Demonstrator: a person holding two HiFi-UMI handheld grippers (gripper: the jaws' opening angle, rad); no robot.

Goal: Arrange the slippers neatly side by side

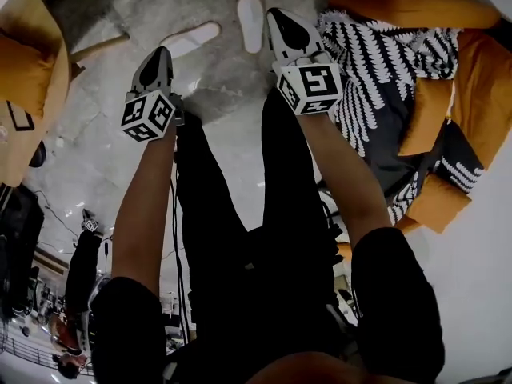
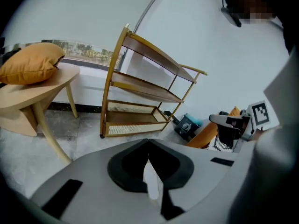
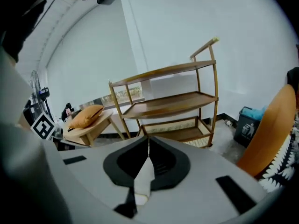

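On the grey, mottled floor [image 1: 120,146] lie two flat, white, oval slippers, set apart. The left slipper [image 1: 190,38] is slanted and the right slipper [image 1: 250,22] points straight away. Bare floor surrounds them. A pale wooden counter [image 2: 32,97] bearing an orange cushion [image 2: 30,64] edges the left, and black-and-white patterned fabric [image 1: 376,62] edges the right. The left tongs [image 1: 162,52] are near the slanted slipper, and the right tongs [image 1: 272,12] are just beside the other. Both are pressed together, pinching nothing.
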